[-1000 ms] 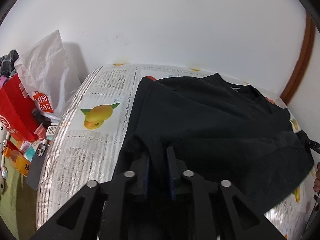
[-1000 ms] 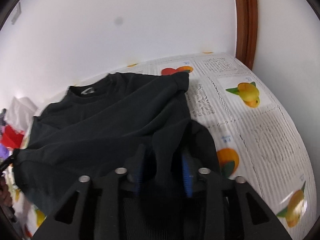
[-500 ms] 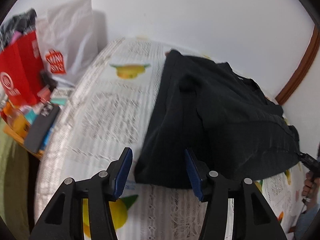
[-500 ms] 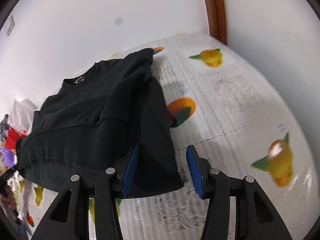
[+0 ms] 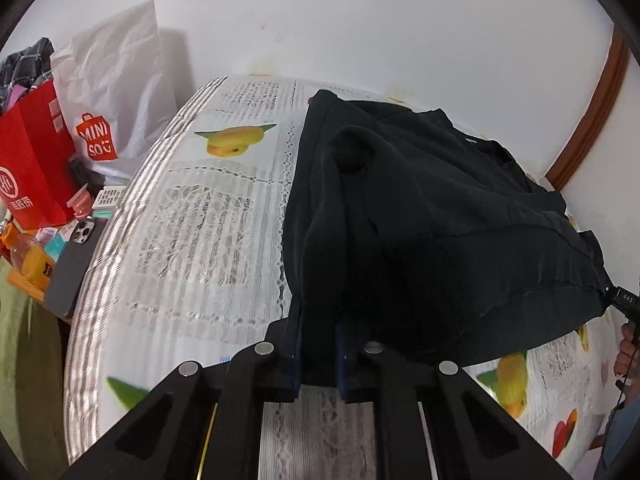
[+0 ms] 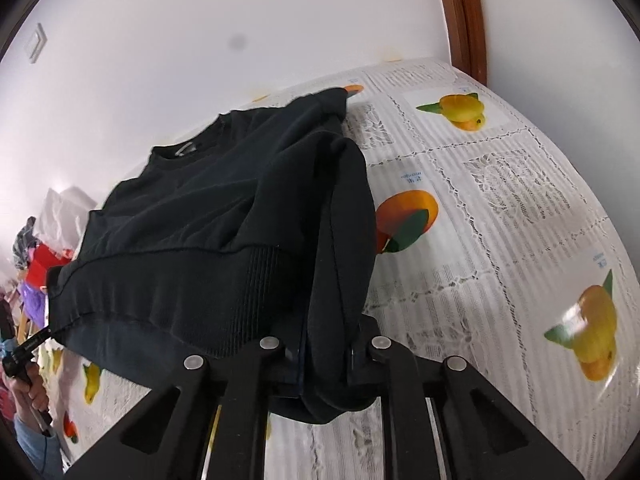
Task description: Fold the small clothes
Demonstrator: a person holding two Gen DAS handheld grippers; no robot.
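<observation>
A black sweatshirt point(image 5: 440, 220) lies folded on a table covered with a lace-and-fruit-print cloth point(image 5: 192, 240), collar toward the wall. The jaws of my left gripper point(image 5: 318, 344) are closing and pinch the near left corner of the ribbed hem. In the right wrist view the same sweatshirt point(image 6: 224, 208) hangs from my right gripper point(image 6: 326, 352). Its jaws are closing too, with a thick bunch of the near right corner pressed between the pads. The hem stretches between the two grippers, slightly raised off the cloth point(image 6: 500, 220).
Left of the table stand a red paper bag point(image 5: 32, 160) and a white shopping bag point(image 5: 116, 92), with a phone point(image 5: 72, 264) and small clutter beside them. A brown door frame point(image 6: 464, 16) rises at the far right corner. A person's hand point(image 6: 28, 392) shows at the edge.
Half a second ago both grippers stood open just short of the sweatshirt's near edge. Now each has come forward and closed on a corner of the hem.
</observation>
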